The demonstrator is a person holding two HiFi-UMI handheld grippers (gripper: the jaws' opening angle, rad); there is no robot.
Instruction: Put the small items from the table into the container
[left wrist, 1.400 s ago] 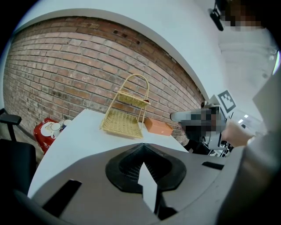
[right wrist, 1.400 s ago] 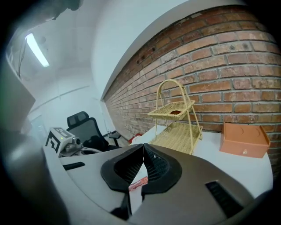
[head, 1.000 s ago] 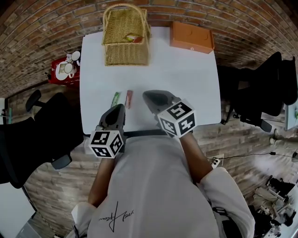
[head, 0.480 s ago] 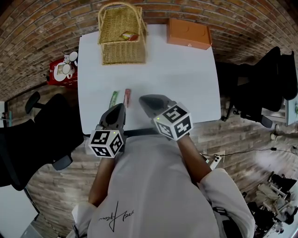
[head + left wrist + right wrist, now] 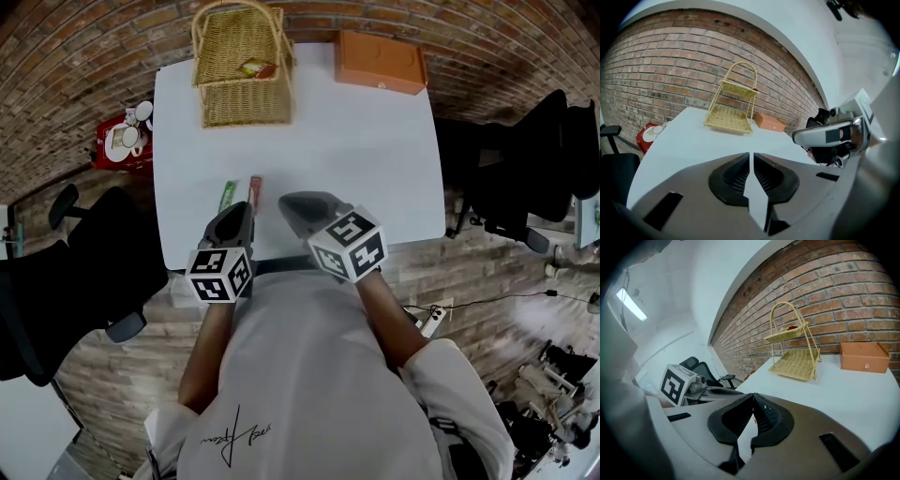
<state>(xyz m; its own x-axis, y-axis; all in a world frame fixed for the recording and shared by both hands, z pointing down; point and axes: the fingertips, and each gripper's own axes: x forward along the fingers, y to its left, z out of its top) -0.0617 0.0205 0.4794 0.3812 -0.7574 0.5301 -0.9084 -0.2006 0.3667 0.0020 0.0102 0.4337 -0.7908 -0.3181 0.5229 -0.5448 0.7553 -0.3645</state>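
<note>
Sharing table [image 5: 375, 159] with basket [image 5: 242, 75]: orange box [image 5: 382, 63]

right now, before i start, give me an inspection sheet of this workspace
surface: white table
job's things: green packet and red packet side by side near the front edge; basket at the far edge, something in its top tier
clutter: orange box beside the basket
grippers: left hand-held gripper shut, empty; right hand-held gripper shut, empty
cables: cable on the floor at right
surroundings: brick wall; black chairs either side; red item with cups at left
</note>
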